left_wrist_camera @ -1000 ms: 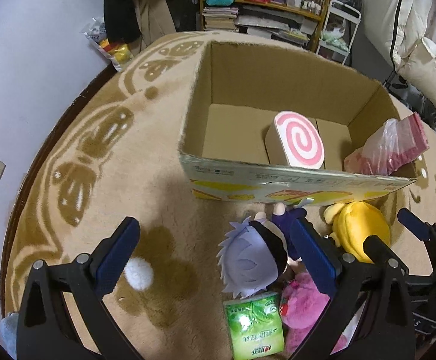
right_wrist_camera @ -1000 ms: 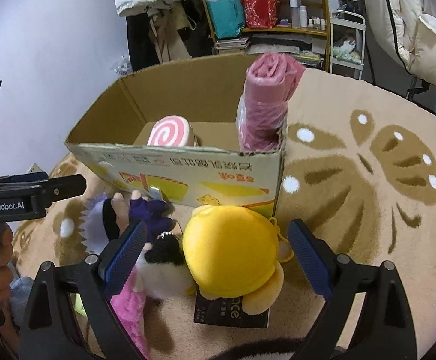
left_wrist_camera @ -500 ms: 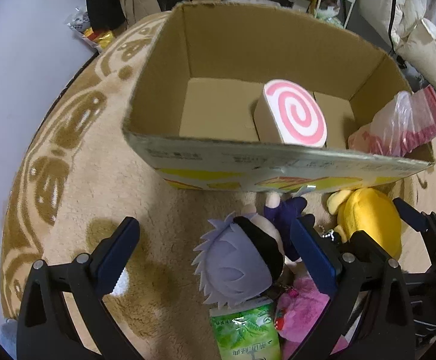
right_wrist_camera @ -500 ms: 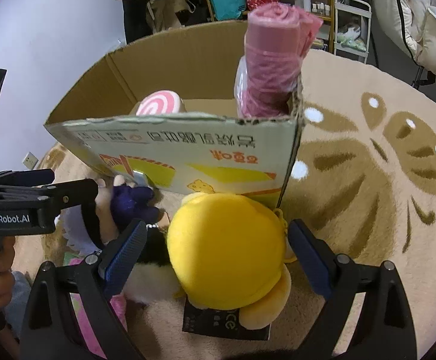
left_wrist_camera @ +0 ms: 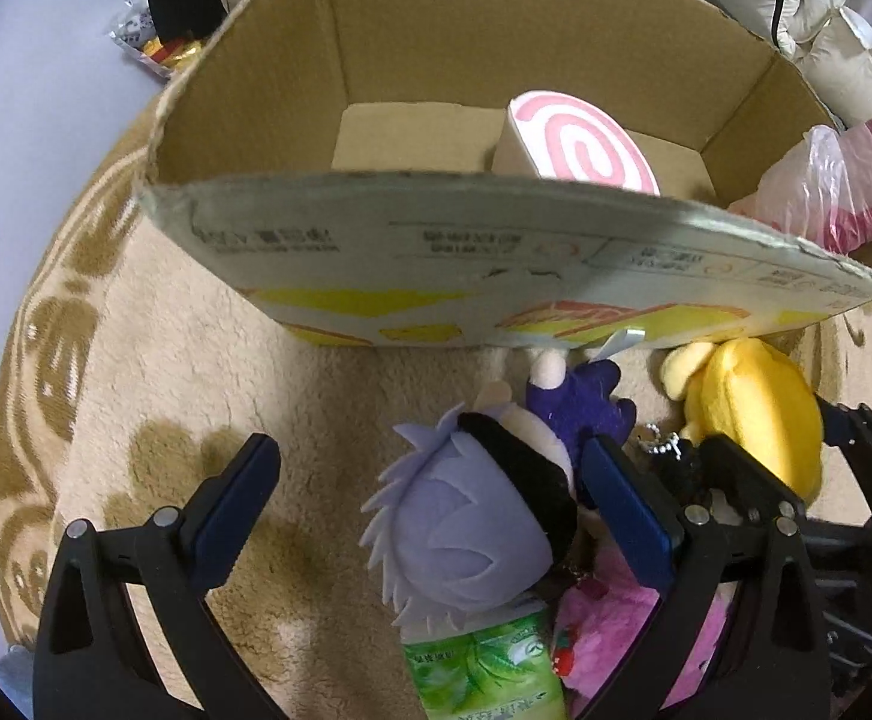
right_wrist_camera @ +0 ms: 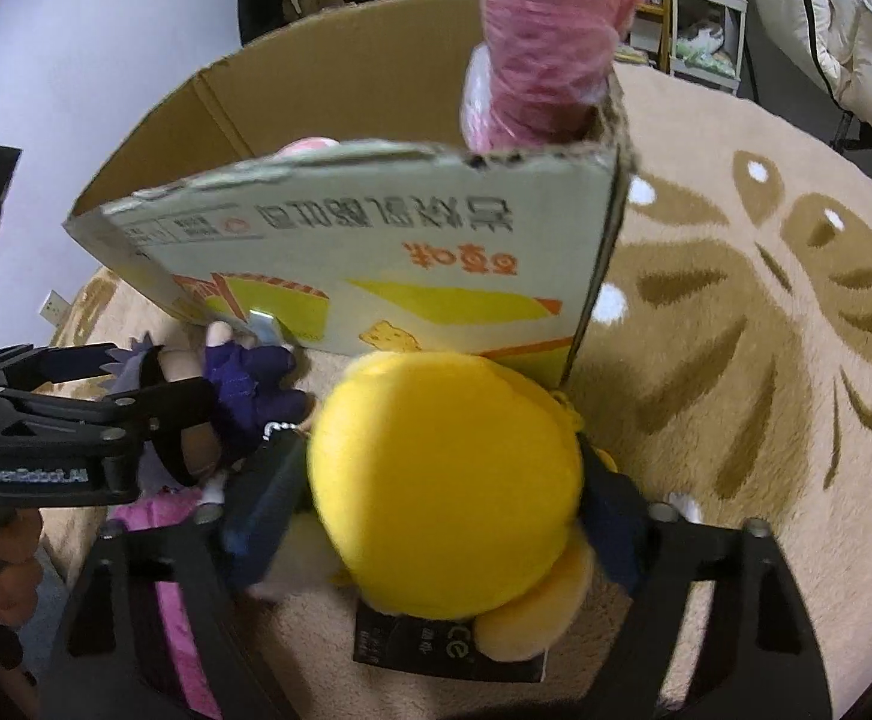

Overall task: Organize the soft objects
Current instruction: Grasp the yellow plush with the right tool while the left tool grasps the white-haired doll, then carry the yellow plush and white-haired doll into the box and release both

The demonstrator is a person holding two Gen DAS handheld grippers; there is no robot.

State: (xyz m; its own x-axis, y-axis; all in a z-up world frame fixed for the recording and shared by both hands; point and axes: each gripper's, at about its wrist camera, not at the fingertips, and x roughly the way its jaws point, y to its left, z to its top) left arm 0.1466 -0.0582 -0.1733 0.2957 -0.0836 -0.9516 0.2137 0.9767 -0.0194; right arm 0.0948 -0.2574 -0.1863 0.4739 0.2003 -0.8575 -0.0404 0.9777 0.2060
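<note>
Beyond both tongs the cardboard box (left_wrist_camera: 292, 90) holds only a swirl cushion (left_wrist_camera: 580, 144) and pink bag (left_wrist_camera: 838, 180); the left tongs (left_wrist_camera: 430, 516) are closing around the spiky-haired doll (left_wrist_camera: 466, 534) and the right tongs (right_wrist_camera: 436, 516) around the yellow plush (right_wrist_camera: 442, 480), neither yet boxed.

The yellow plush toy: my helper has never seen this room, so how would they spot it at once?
Find the open cardboard box on the tan rug. The yellow plush toy lies on the rug against the box's printed front wall, near its right corner. It is the only round, plain yellow toy; the spiky-haired doll and pink plush beside it differ.
</note>
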